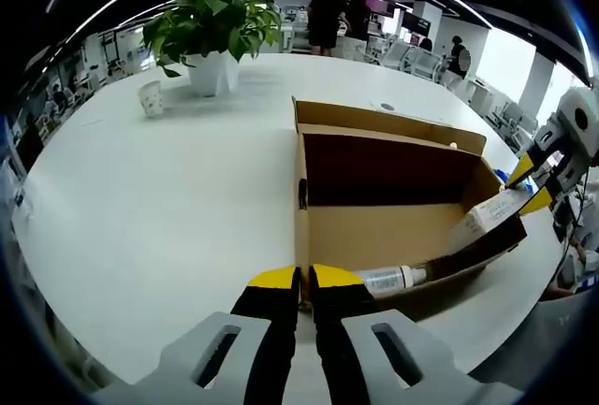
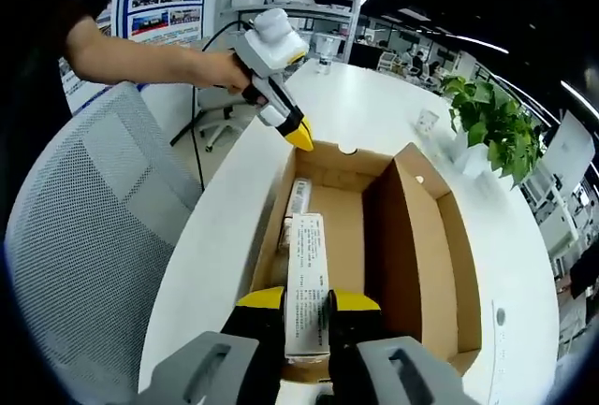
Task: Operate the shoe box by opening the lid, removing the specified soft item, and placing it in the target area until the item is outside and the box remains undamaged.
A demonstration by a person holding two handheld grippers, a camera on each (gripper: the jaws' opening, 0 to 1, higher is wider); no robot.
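So the open brown cardboard box (image 1: 393,227) sits on the big white round table (image 1: 168,199), flaps up, dark inside on the far wall. In the left gripper view the left tongs (image 1: 305,279) with their yellow tips are pressed together right at the near edge of the box, nothing between them as far as I can see. Just past them a clear plastic bottle with a white cap (image 1: 388,280) lies on its side on the box floor.

The right tongs (image 2: 308,300) are clamped on a long white printed carton (image 2: 307,283), which is tilted up out of the box over its near wall. In the right gripper view another flat white packet (image 2: 299,197) lies further in on the bottom.

On the table beyond the box there's a leafy green plant in a white pot (image 1: 213,36) and a small white paper cup (image 1: 151,98) just beside it. A grey mesh office chair (image 2: 84,237) stands next to the table.
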